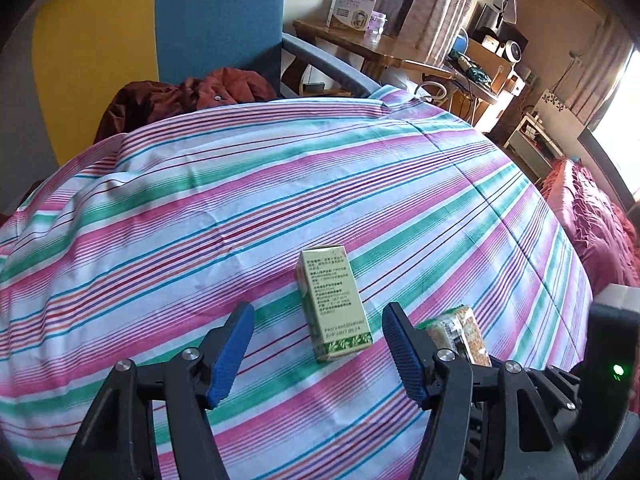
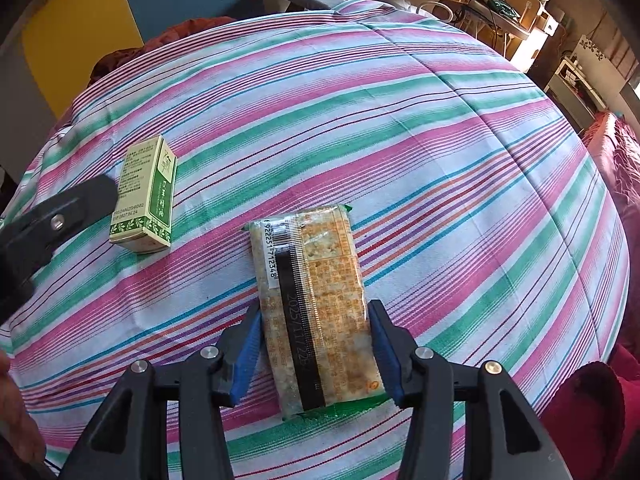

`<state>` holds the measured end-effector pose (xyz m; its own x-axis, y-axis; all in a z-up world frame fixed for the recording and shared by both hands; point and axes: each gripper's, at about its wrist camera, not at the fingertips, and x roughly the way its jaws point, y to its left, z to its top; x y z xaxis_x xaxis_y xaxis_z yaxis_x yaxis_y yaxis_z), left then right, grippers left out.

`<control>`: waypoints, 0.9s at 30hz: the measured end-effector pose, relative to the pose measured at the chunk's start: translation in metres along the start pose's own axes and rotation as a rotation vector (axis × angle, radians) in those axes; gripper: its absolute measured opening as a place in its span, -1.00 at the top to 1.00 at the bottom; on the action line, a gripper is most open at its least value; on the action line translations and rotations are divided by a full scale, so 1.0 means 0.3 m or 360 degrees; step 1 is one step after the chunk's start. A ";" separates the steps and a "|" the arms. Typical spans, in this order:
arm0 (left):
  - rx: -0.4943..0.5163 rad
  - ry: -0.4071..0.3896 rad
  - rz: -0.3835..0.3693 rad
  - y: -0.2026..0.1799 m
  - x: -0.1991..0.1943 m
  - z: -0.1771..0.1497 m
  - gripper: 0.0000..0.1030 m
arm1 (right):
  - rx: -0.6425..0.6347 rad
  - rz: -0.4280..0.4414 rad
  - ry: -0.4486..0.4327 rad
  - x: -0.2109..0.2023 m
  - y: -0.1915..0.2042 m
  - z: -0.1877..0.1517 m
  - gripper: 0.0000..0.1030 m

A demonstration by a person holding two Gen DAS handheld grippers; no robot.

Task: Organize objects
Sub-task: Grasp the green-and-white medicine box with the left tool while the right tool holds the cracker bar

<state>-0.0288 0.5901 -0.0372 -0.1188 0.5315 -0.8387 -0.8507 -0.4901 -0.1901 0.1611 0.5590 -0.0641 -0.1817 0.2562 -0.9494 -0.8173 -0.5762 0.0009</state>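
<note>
Striped cloth point(image 2: 440, 128) spread flat as the work surface; both items lie on it. Cracker packet point(image 2: 312, 304) lies lengthwise between the right gripper point(image 2: 316, 354) pads, which flank its near end, contact unclear. Green box point(image 1: 334, 304) lies just ahead of the left gripper point(image 1: 318, 356), centred on its gap; jaws wide, nothing held, apparently lining up a pickup.

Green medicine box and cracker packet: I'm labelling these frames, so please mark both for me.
green medicine box point(image 1: 334, 300), left wrist view, on its printed top face.
cracker packet point(image 2: 312, 300), right wrist view, on the wrapper's middle, beside the dark seam strip.
</note>
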 end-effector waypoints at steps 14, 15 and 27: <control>-0.0088 0.0014 0.0119 0.098 -0.016 -0.138 0.42 | -0.0093 -0.0002 -0.0049 -0.018 0.047 -0.017 0.04; -0.0121 0.0008 0.0139 0.127 -0.049 -0.176 0.42 | -0.0116 0.0027 -0.0055 -0.022 0.059 -0.018 0.04; -0.0341 -0.0188 0.0396 0.326 -0.379 -0.650 0.42 | -0.0701 0.0431 -0.0076 -0.066 0.268 -0.091 0.04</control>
<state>0.0013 0.3468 -0.0600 -0.3781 0.4479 -0.8102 -0.6629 -0.7419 -0.1008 0.1140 0.4863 -0.0539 -0.3878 0.0817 -0.9181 -0.4318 -0.8961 0.1026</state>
